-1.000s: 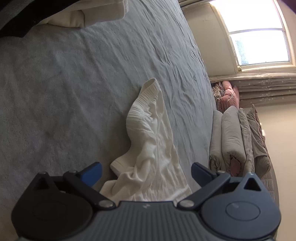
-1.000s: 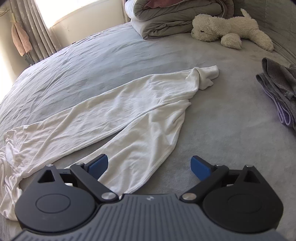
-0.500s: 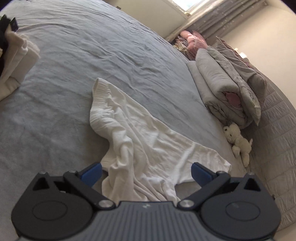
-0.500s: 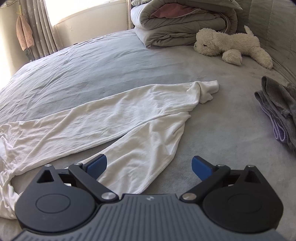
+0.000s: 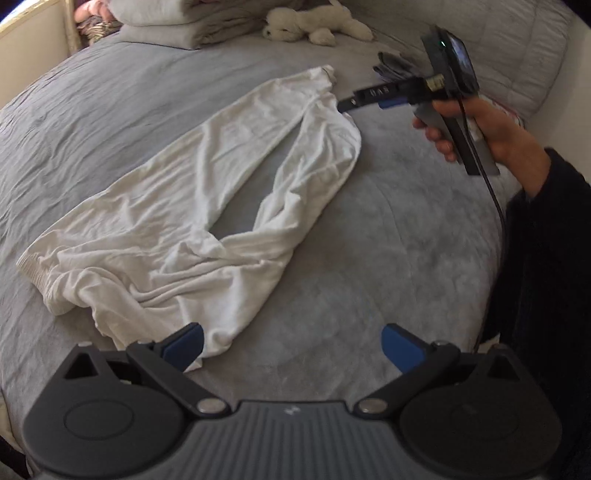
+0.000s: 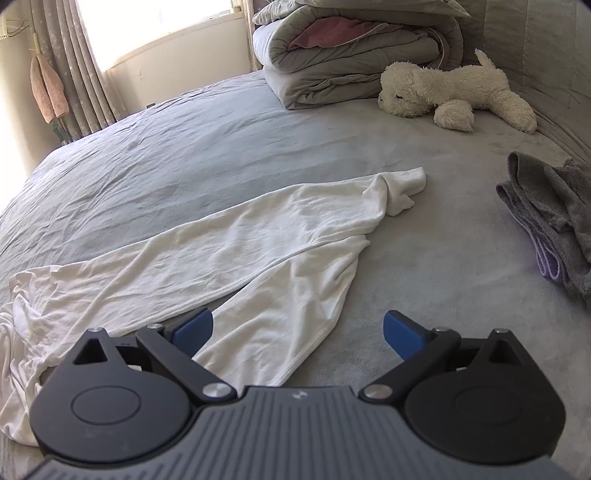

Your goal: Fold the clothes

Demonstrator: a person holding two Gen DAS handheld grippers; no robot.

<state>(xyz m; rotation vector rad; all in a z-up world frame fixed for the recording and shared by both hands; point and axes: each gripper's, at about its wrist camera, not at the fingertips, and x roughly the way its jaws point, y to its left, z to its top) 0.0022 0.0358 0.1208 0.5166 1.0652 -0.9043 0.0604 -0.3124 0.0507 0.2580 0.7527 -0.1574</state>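
Observation:
White trousers [image 5: 192, 221] lie spread and rumpled on the grey bed, waistband at the left, legs running toward the far right; they also show in the right wrist view [image 6: 236, 254]. My left gripper [image 5: 291, 345] is open and empty, just above the bed by the trousers' near edge. My right gripper [image 6: 298, 332] is open and empty over the nearer leg's hem. In the left wrist view the right gripper [image 5: 354, 102] hovers near the leg ends, held by a hand.
Grey bed cover [image 6: 424, 266] under everything. Folded quilts [image 6: 354, 55] and a white plush dog [image 6: 454, 92] lie at the far end. A grey and purple cloth pile [image 6: 550, 218] is at the right. Curtains and a window [image 6: 147, 22] are at the back left.
The left gripper's view has swung round from the waistband end toward the whole trousers and the right hand. The right gripper has moved a little forward over the leg.

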